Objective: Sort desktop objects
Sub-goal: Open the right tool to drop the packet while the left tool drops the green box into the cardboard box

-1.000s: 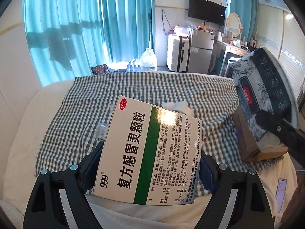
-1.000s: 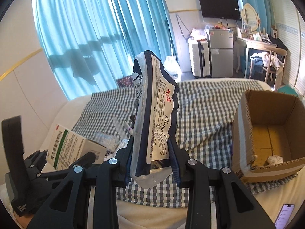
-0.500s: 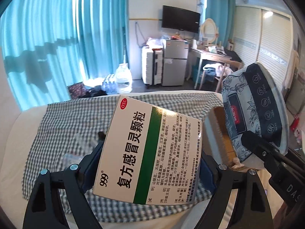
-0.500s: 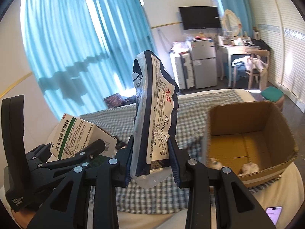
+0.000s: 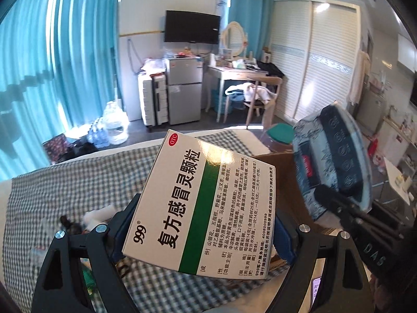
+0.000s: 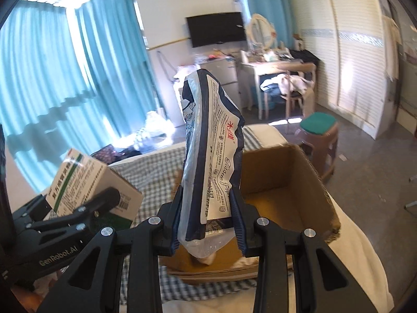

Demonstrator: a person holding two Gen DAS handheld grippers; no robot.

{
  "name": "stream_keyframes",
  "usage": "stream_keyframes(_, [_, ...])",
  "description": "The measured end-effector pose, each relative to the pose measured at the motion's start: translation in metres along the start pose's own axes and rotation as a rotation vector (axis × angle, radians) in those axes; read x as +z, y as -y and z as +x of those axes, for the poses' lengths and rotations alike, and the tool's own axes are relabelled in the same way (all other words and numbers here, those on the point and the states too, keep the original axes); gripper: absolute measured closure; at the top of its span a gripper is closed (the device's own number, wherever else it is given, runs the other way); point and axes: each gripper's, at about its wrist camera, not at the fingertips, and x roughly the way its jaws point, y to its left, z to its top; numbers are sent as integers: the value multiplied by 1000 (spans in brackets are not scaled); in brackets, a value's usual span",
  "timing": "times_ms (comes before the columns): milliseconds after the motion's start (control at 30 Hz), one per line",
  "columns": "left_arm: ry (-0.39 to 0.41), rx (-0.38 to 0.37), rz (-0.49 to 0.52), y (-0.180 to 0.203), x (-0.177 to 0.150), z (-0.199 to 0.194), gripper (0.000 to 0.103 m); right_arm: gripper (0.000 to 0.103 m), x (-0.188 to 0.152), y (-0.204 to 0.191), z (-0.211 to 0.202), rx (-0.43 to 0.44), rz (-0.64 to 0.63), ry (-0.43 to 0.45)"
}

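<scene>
Left gripper [image 5: 200,230]: jaws set wide and clamped on the two sides of a medicine box [image 5: 200,206], white with a green band and black print, held tilted in the air above the bed.

Right gripper [image 6: 207,224]: jaws narrow, clamped on a tissue pack [image 6: 212,156], dark blue and silver, standing upright between them, its lower end squeezed. In the left wrist view the same pack shows at far right.

Cardboard box [image 6: 292,180]: open-topped, on the bed, right of the medicine box and directly behind the tissue pack; something pale lies inside near its front wall, too hidden to name.

Bed [image 5: 65,182]: covered with a checked cloth; small loose items lie on it at left, blurred.

Green-topped stool [image 6: 318,130]: on the floor beyond the cardboard box.
</scene>
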Motion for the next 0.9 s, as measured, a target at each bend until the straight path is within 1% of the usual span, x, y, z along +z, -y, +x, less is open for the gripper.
stream_keyframes(133, [-42,-59,24,25,0,26,15,70,-9,28,19,-32,41,-44])
stream_keyframes(267, [-70,-51,62,43,-7,54,15,68,-15,53,33,-79,74,-69])
stream_keyframes(333, [-75,-22,84,49,-12,58,12,56,-17,64,36,-94,96,-71])
stream_keyframes(400, [-77,-5,98,53,-14,62,6,48,-16,71,37,-101,108,-70])
stream_keyframes(467, [-82,-7,104,51,-14,63,1,43,-14,75,37,-123,120,-66])
stream_keyframes(500, [-84,3,108,50,-14,62,0,40,-13,77,36,-124,133,-62])
stream_keyframes(600, [-70,4,108,43,-18,51,0,40,-12,76,28,-116,152,-45])
stream_keyframes(667, [-61,-1,81,32,-21,40,0,40,-13,70,22,-120,142,-37])
stream_keyframes(733, [-69,-17,45,21,-18,35,0,40,-15,63,15,-109,148,-34])
stream_keyframes(767, [-65,-29,20,16,-15,32,0,40,-17,57,11,-101,154,-30])
stream_keyframes(800, [-56,-58,-5,13,-12,29,0,40,-18,54,8,-91,156,-29])
stream_keyframes(867, [-65,-103,-10,11,-5,29,0,40,-20,47,0,-89,156,-20])
stream_keyframes(900, [-79,-106,2,13,-2,31,0,40,-21,46,-4,-97,159,-13])
